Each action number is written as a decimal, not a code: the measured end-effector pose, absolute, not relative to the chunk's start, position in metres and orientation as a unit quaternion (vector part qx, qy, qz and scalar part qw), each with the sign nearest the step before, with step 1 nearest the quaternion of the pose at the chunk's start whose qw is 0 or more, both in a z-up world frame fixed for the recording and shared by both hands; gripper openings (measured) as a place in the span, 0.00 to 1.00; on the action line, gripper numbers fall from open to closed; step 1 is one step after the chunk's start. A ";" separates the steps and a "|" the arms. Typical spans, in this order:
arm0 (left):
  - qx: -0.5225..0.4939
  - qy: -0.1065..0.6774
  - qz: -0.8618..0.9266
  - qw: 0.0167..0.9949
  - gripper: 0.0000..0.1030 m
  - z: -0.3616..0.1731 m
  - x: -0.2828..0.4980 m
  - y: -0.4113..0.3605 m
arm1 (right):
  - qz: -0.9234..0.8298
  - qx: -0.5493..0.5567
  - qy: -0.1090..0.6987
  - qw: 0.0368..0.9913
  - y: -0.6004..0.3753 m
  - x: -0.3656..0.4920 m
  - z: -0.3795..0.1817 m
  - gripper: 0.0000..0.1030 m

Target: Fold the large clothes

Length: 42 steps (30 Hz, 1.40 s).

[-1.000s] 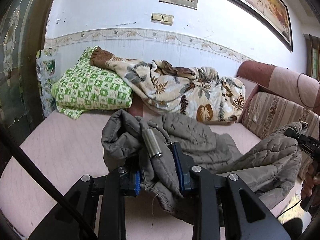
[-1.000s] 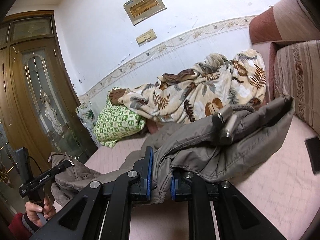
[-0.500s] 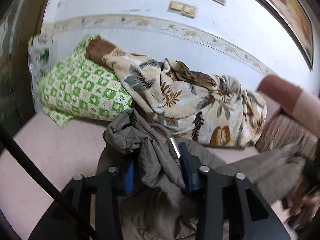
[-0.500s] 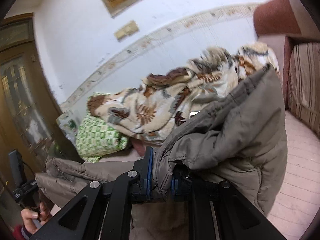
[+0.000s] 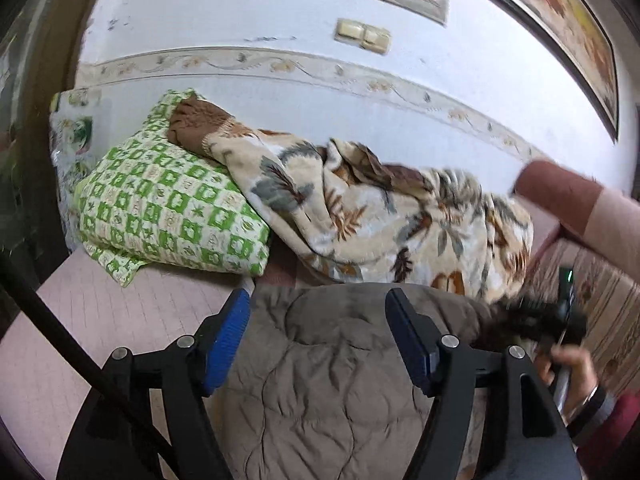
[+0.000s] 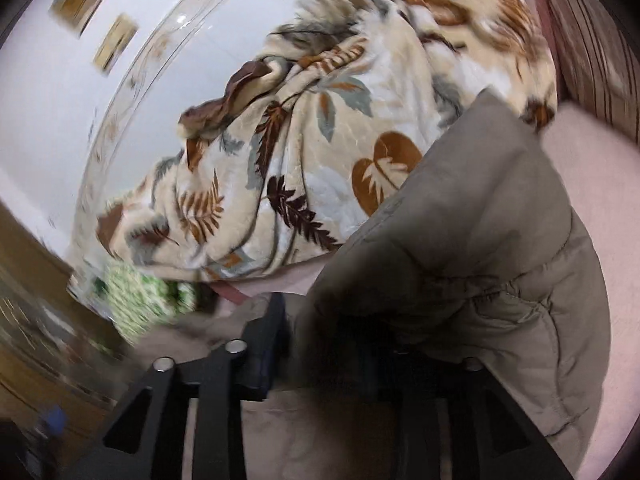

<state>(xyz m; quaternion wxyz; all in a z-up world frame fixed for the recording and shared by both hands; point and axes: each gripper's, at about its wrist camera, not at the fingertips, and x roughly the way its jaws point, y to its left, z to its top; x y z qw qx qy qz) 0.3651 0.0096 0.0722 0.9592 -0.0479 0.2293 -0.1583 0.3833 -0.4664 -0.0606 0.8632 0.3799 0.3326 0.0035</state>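
Two blue-padded fingers of the left gripper are seen spread wide, with nothing clamped between them; the quilted grey-brown jacket lies flat beneath the gap, and whether the pads brush the fabric cannot be told. The jacket is spread on the pink bed surface, just in front of the leaf-print blanket and beside the green checked pillow. Its long axis is seen running across the left wrist view, from under the left gripper toward the person's right hand, which grips the handle of the other tool at the jacket's far end.

In the right wrist view the picture is blurred. The right gripper is partly buried under a raised fold of the jacket; its left finger is visible, while the other is hidden in the shadow of the cloth, so it cannot be told whether the claw is clenched on the fabric or released. The fold is draped over the tool and rises up and to the right, its upper edge touching the leaf-print blanket.
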 end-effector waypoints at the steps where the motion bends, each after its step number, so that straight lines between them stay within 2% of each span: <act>1: -0.041 0.235 -0.167 0.957 0.67 0.065 0.365 0.003 | 0.006 0.384 0.323 0.865 -0.468 0.380 -0.057 0.44; 3: -0.034 0.252 -0.184 0.949 0.67 0.052 0.365 -0.009 | 0.017 0.368 0.308 0.877 -0.469 0.369 -0.045 0.51; 9: 0.006 0.315 -0.219 0.923 0.67 -0.015 0.369 -0.058 | 0.030 0.259 0.319 0.911 -0.441 0.325 -0.038 0.53; 13: 0.029 0.344 -0.208 0.915 0.67 -0.056 0.383 -0.082 | 0.024 0.178 0.348 0.920 -0.419 0.314 -0.068 0.53; 19: 0.034 0.382 -0.185 0.905 0.67 -0.095 0.424 -0.097 | -0.008 0.157 0.384 0.910 -0.418 0.333 -0.114 0.53; 29: 0.020 0.415 -0.175 0.893 0.85 -0.143 0.481 -0.099 | -0.014 0.160 0.441 0.883 -0.438 0.373 -0.171 0.53; 34: 0.024 0.417 -0.161 0.894 0.86 -0.142 0.480 -0.101 | -0.023 0.160 0.455 0.876 -0.439 0.377 -0.172 0.53; 37: 0.007 0.401 -0.174 0.899 0.85 -0.121 0.447 -0.085 | -0.021 0.197 0.434 0.879 -0.438 0.362 -0.133 0.55; 40: 0.012 0.365 -0.183 0.913 0.85 -0.103 0.399 -0.069 | -0.001 0.196 0.393 0.898 -0.429 0.309 -0.110 0.58; 42: 0.010 0.355 -0.185 0.916 0.85 -0.097 0.364 -0.057 | -0.012 0.180 0.377 0.908 -0.416 0.269 -0.103 0.65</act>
